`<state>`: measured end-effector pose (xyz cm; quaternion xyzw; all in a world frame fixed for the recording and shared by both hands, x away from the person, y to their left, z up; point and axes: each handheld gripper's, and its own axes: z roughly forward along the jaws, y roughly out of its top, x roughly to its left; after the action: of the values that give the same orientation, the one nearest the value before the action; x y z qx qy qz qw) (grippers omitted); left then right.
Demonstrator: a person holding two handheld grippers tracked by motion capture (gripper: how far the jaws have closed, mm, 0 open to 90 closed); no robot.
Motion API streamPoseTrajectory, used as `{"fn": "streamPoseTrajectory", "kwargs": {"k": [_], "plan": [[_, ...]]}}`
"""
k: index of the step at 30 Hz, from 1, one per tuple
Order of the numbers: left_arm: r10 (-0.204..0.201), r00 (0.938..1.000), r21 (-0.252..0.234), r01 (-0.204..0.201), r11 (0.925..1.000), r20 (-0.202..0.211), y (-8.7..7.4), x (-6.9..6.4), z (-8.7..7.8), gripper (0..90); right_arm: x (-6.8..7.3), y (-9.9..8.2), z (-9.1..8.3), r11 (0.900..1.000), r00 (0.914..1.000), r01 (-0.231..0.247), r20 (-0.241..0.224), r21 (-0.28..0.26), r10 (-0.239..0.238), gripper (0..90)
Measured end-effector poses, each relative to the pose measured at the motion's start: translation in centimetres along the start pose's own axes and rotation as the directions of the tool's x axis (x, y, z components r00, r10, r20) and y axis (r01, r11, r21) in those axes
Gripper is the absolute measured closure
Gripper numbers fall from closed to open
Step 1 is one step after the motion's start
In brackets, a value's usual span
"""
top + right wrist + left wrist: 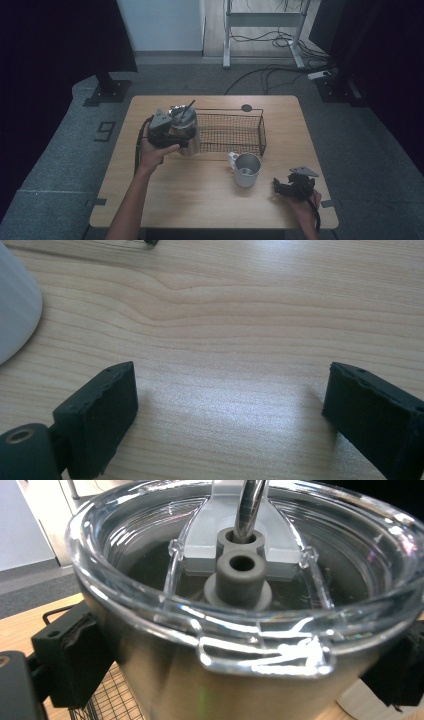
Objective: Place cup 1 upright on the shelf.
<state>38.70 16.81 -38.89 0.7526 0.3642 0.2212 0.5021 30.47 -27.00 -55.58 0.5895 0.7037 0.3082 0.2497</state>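
Observation:
A steel tumbler (190, 142) with a clear lid (150, 530) and a metal straw (189, 107) is at the left end of a black wire basket (262, 131). My left gripper (183, 136) is shut on the tumbler's body just under the lid, one pad (75, 655) on each side. I cannot tell whether the tumbler rests in the basket or hangs above it. My right gripper (278, 185) lies low over the table (200, 200) at the front right. In the right gripper view, that gripper (230, 405) stands open over bare wood.
A white mug (247, 170) stands in front of the basket, left of my right gripper; its side shows at the edge of the right gripper view (15, 305). The basket's mesh floor looks bare. A dark round grommet (246, 107) sits near the table's far edge.

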Motion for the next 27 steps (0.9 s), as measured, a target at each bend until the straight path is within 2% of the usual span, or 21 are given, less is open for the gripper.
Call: {"fn": "streamPoseTrajectory", "kwargs": {"k": [9, 12, 27], "plan": [[-0.004, 1.0, 0.007, 0.004, 1.0, -0.005, 0.4, 0.7, 0.7, 4.2, 0.0, 0.0, 0.0, 1.0, 1.0, 0.0, 0.001, 0.0, 0.0, 7.1], [-0.013, 0.9998, 0.009, 0.013, 0.9999, 0.014, 0.4, 1.0, 1.0, 4.2, 0.0, 0.0, 0.0, 1.0, 1.0, 0.0, 0.002, 0.0, 0.0, 7.5], [0.0, 0.9999, 0.019, 0.0, 0.9998, 0.017, 1.6, 0.8, 2.2, 4.2, 0.0, -0.1, -0.1, 1.0, 1.0, -0.005, 0.007, -0.007, 0.005, 8.1]]}}
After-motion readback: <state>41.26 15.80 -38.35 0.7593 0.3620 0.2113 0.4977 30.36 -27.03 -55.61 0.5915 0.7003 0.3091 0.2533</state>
